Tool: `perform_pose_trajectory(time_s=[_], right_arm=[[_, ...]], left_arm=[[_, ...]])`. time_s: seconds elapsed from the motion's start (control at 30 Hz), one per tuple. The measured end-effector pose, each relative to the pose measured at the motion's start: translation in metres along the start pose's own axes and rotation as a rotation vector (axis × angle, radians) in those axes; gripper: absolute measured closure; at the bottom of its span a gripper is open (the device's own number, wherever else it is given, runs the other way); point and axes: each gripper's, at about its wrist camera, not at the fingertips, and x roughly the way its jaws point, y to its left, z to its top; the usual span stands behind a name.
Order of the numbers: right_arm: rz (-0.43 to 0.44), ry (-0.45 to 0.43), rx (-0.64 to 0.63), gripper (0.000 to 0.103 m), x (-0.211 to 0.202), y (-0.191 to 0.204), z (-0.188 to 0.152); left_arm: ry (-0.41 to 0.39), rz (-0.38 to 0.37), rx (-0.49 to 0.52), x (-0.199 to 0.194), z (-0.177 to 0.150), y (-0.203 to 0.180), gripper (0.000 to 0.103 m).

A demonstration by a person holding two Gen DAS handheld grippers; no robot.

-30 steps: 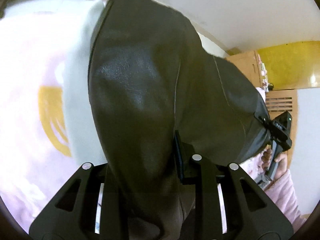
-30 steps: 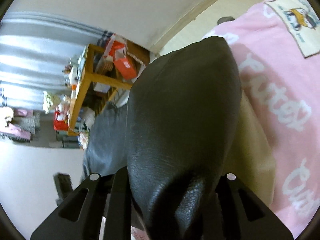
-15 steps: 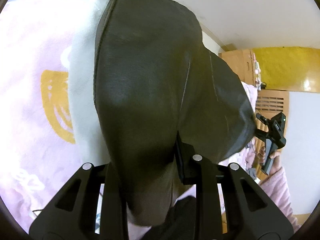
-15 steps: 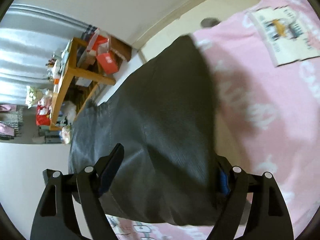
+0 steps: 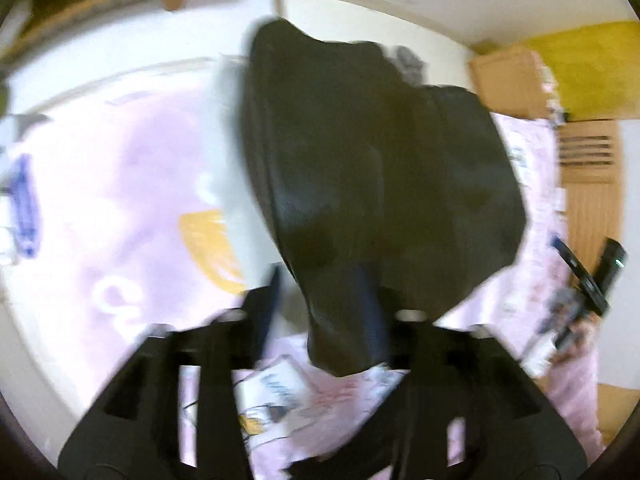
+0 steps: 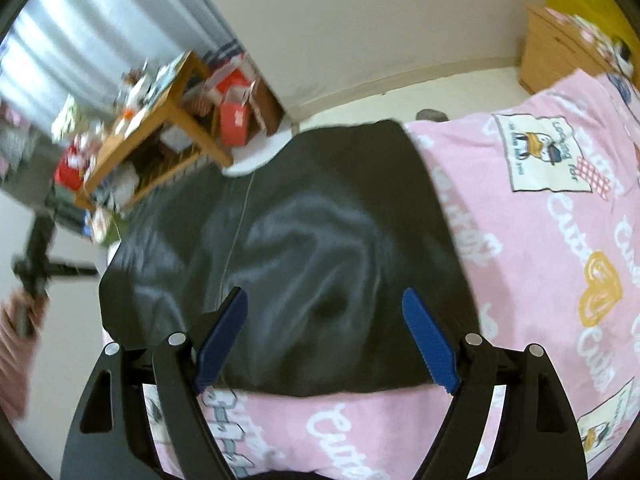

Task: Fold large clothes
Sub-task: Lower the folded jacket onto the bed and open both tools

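The right gripper [image 6: 324, 336] has let go: its blue pads [image 6: 430, 344] now stand wide apart. The black leather garment [image 6: 304, 248] has dropped onto the pink bedspread [image 6: 560, 240]. The left gripper [image 5: 320, 304] has spread too (one corner draped between its fingers).

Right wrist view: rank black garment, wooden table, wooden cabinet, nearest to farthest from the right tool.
Measured from the right tool, which is open:
1. black garment, directly ahead between the fingers, lying on the pink blanket.
2. wooden table, upper left, past the garment on the floor.
3. wooden cabinet, far upper right, beyond the bed.
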Motion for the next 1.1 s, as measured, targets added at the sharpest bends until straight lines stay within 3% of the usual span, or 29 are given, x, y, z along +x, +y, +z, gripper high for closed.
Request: perform_pose_trajectory(time_s=[0.03,0.1,0.17,0.23,0.33,0.4,0.5,0.53,0.57,0.63,0.73,0.87,0.97,1.03,1.1], right_arm=[[-0.004,0.005,-0.012,0.027,0.004,0.006,-0.005],[-0.003,0.005,-0.03,0.032,0.01,0.016,-0.013],[-0.022,0.005,-0.061,0.033,0.017,0.028,-0.021],[-0.056,-0.01,-0.081,0.037,0.021,0.036,-0.029],[-0.092,-0.012,-0.085,0.04,0.035,0.037,-0.039],[-0.116,0.005,-0.08,0.041,0.048,0.034,-0.044],[-0.231,0.044,-0.083,0.047,0.073,0.023,-0.05],[-0.268,0.073,-0.078,0.053,0.084,0.016,-0.051],[-0.296,0.1,-0.063,0.058,0.094,0.008,-0.053],[-0.264,0.11,0.001,0.063,0.106,-0.011,-0.057],[-0.264,0.127,0.037,0.074,0.122,-0.023,-0.061],[-0.273,0.151,0.08,0.074,0.12,-0.023,-0.058],[-0.251,0.065,0.058,0.071,0.088,-0.009,-0.047],[-0.238,-0.007,0.024,0.054,0.069,0.0,-0.03],[-0.223,-0.046,-0.013,0.047,0.062,0.011,-0.008]], left_arm=[[-0.041,0.071,0.002,-0.011,0.001,-0.002,0.04],[-0.129,0.131,-0.026,-0.032,-0.002,-0.005,0.04],[-0.189,0.152,-0.029,-0.042,-0.011,-0.014,0.04],[-0.225,0.128,0.011,-0.042,-0.026,-0.032,0.04],[-0.218,-0.026,0.041,-0.014,-0.051,-0.059,0.04],[-0.198,-0.055,0.043,0.02,-0.061,-0.073,0.04],[-0.199,0.063,-0.001,0.07,-0.065,-0.068,0.04],[-0.2,0.086,-0.02,0.079,-0.065,-0.062,0.04],[-0.208,0.108,-0.036,0.091,-0.064,-0.053,0.047],[-0.225,0.162,-0.031,0.103,-0.063,-0.042,0.054],[-0.206,0.134,-0.05,0.12,-0.058,-0.017,0.053],[-0.19,0.158,-0.06,0.117,-0.052,-0.016,0.05],[-0.2,0.156,-0.049,0.088,-0.048,-0.031,0.05],[-0.229,0.141,-0.016,0.066,-0.039,-0.049,0.05],[-0.277,0.184,0.047,0.047,-0.015,-0.073,0.046]])
